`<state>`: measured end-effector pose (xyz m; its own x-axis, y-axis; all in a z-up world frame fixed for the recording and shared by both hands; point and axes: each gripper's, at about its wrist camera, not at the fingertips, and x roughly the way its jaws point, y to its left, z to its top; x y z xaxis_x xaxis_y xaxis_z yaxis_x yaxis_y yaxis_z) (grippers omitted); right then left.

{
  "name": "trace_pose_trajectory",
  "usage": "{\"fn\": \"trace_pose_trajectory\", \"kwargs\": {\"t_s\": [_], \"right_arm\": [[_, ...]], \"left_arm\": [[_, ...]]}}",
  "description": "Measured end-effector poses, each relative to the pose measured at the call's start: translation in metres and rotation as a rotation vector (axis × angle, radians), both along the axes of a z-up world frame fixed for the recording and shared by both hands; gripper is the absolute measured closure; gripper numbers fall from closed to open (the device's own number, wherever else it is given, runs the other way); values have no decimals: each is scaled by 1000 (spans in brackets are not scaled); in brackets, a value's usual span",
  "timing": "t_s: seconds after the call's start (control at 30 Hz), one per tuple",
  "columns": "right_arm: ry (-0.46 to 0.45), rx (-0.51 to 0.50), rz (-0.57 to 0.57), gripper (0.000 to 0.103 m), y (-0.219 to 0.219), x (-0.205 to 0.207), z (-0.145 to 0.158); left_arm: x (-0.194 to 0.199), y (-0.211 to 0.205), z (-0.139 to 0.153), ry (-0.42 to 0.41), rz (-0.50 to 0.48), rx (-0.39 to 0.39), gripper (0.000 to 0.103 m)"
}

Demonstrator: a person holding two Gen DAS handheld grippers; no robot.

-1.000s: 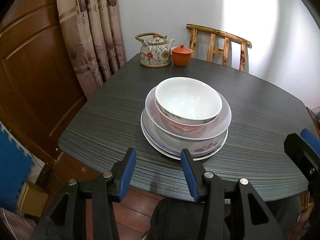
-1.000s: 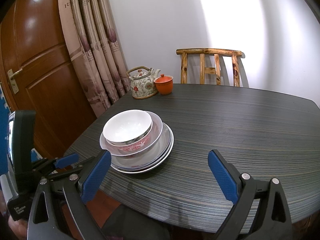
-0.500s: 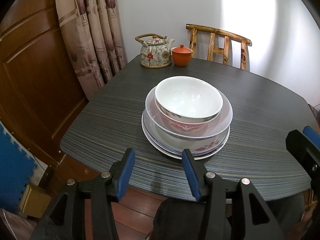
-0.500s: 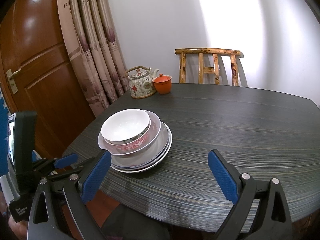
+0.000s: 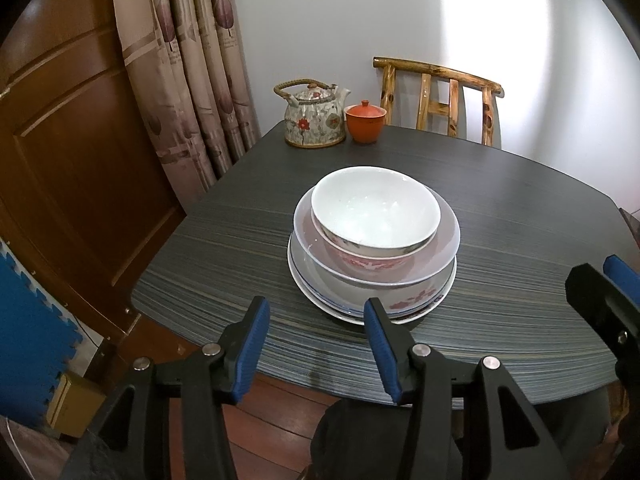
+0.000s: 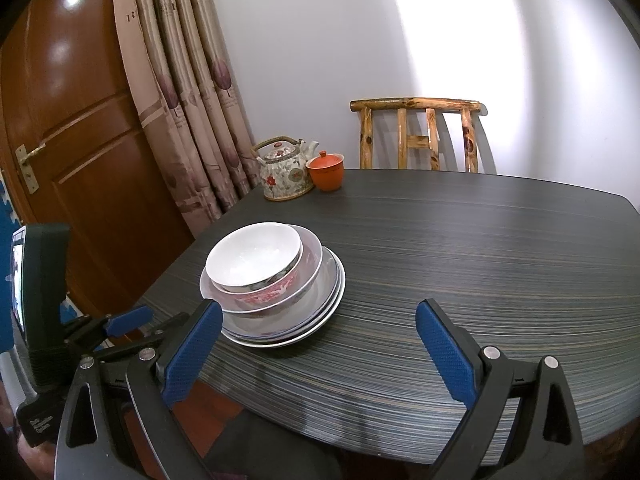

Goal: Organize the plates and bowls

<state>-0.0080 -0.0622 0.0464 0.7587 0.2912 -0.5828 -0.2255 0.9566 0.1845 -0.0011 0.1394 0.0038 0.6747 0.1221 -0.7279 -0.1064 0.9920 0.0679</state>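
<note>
Stack (image 5: 373, 248) sits at twelve o'clock just past my half-spread left gripper (image 5: 316, 340), nearer than my wide, empty right gripper (image 6: 320, 342).

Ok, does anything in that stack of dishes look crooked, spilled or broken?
Nothing looks spilled or broken. The one oddity: the white bowl sits off-centre in the red-patterned bowl, shifted toward the curtain side, so the stack on the plates is not concentric. The teapot and orange cup stand upright.

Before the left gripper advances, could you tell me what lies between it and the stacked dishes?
Only bare table separates the left gripper from the stacked dishes, per the left wrist view.
</note>
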Motion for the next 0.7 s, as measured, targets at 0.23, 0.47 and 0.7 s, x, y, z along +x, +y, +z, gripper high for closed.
{"fn": "trace_pose_trajectory", "kwargs": {"t_s": [0.23, 0.47, 0.7], "right_arm": [[4, 5, -8, 7, -1, 0, 1], [13, 11, -13, 7, 0, 2, -1], [22, 13, -19, 7, 1, 2, -3]], "left_arm": [[2, -2, 0, 5, 1, 4, 53], [4, -3, -2, 14, 5, 2, 53], [5, -3, -5, 20, 4, 8, 53]]}}
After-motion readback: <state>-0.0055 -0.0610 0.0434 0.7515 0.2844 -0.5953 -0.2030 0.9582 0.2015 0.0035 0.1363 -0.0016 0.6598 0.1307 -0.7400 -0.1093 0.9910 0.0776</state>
